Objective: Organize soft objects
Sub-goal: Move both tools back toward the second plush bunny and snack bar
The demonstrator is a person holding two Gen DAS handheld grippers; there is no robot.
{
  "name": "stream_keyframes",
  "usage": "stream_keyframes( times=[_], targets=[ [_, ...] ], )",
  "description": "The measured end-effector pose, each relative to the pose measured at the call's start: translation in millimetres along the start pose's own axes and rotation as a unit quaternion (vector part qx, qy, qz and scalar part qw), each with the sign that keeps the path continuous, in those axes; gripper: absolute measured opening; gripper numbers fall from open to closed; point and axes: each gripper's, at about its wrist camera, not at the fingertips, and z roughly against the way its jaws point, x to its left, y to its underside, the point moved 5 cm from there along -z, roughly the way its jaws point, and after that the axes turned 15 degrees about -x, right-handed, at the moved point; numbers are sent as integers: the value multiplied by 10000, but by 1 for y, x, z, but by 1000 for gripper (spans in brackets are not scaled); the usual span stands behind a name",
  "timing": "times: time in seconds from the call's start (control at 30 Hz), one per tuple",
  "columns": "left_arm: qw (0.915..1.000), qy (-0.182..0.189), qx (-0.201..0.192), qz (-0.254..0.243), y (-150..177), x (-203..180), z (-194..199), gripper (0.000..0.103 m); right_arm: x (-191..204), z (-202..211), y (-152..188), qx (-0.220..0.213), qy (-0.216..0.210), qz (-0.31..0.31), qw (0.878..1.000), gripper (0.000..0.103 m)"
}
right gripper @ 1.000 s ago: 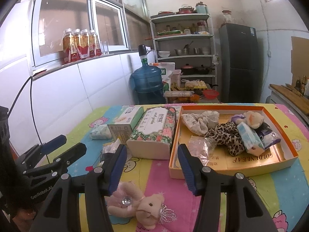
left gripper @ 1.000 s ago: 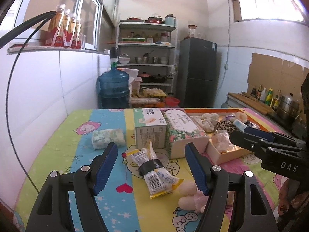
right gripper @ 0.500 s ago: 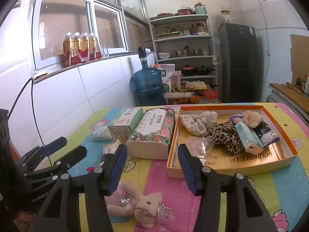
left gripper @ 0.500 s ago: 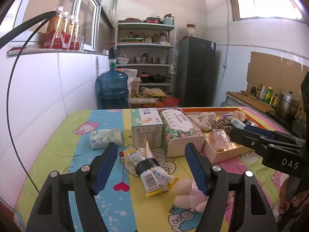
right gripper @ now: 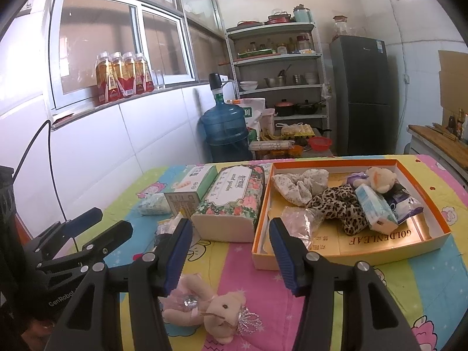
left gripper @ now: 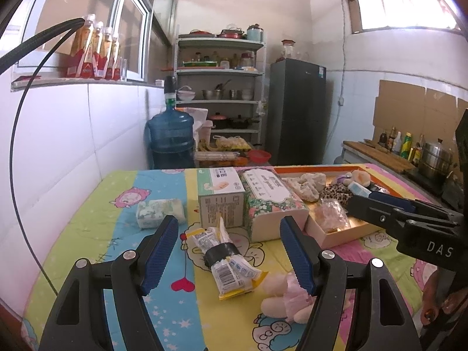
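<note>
Nearest me, both grippers are hanging open and empty: the left gripper [left gripper: 229, 251] above a taped packet bundle [left gripper: 226, 259], the right gripper [right gripper: 231, 251] above a pink plush bear [right gripper: 204, 310]. Those, plus the tissue packs [right gripper: 231, 201] beyond, are waiting. Farther off, the orange box [right gripper: 421, 204] is already holding several soft things.

Counter [right gripper: 424, 292] inventory, right wrist view:
- Orange-rimmed tray [right gripper: 348, 254]: 1, at 2 o'clock.
- Plush bears: 2; pink bear [right gripper: 204, 307] loose at 6 o'clock, tan bear [right gripper: 380, 177] inside tray.
- Scrunchies in tray: 2; leopard-print [right gripper: 336, 204], pale floral [right gripper: 295, 182].
- Tissue packs in tray: 2; blue [right gripper: 376, 207], purple [right gripper: 405, 203].
- Clear bag [right gripper: 301, 219]: 1.
- Tissue boxes: 2; floral [right gripper: 234, 201], green [right gripper: 190, 187].
- Taped snack bundle [left gripper: 225, 259]: 1.
- Small wrapped pack [left gripper: 160, 213]: 1, at 10 o'clock.
- Claws: 2.
</note>
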Motion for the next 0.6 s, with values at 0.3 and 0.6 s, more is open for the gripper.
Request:
stream_keyframes(
  times=[0.3,0.6],
  targets=[
    [9999,-52,132,-55,3,1,-8,74,-7,1,3,22,46,-123,9999,54],
    [9985,-350,428,-36,17,15,-12,74,5,-4,25,340,-231,-118,9991,54]
  ],
)
